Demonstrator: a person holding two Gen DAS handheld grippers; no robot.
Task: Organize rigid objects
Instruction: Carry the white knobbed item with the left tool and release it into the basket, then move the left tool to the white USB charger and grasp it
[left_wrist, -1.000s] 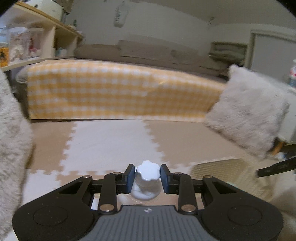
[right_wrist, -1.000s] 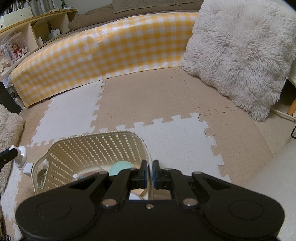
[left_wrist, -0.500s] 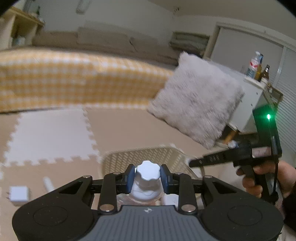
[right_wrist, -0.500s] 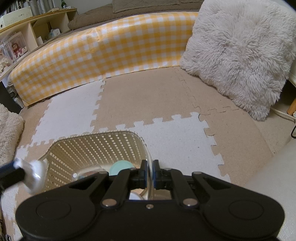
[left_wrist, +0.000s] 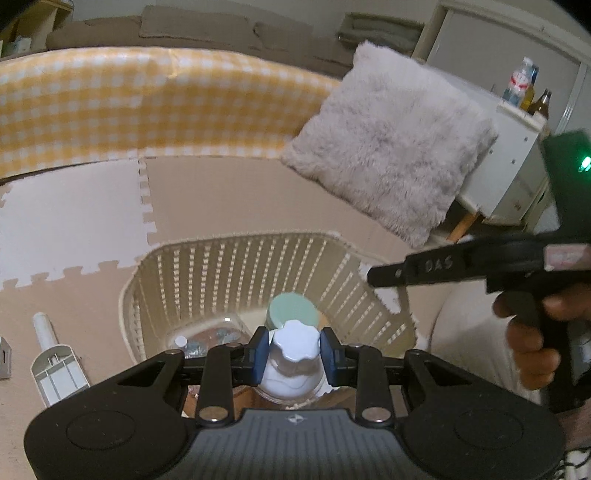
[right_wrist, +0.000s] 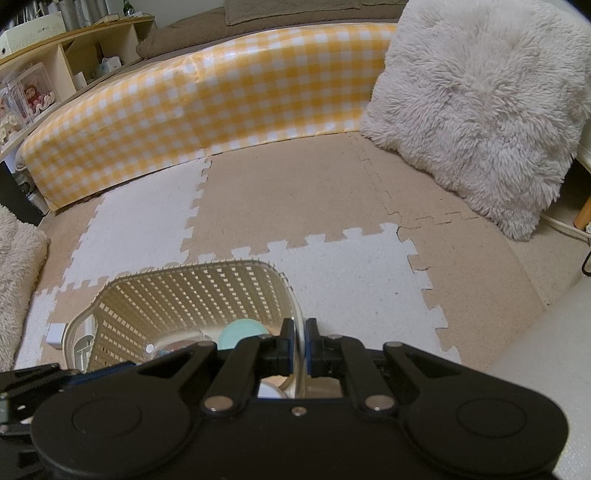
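Your left gripper (left_wrist: 294, 349) is clenched on a white jar (left_wrist: 293, 363) by its scalloped lid, holding it above the open cream lattice basket (left_wrist: 236, 266) on the foam floor mat (right_wrist: 295, 192). Your right gripper (right_wrist: 300, 345) pinches the basket's near rim. Inside the basket lie a mint-green lid (left_wrist: 291, 309) and a clear bottle (left_wrist: 207, 338). A white scoop (left_wrist: 55, 360) rests on the mat just beside the basket.
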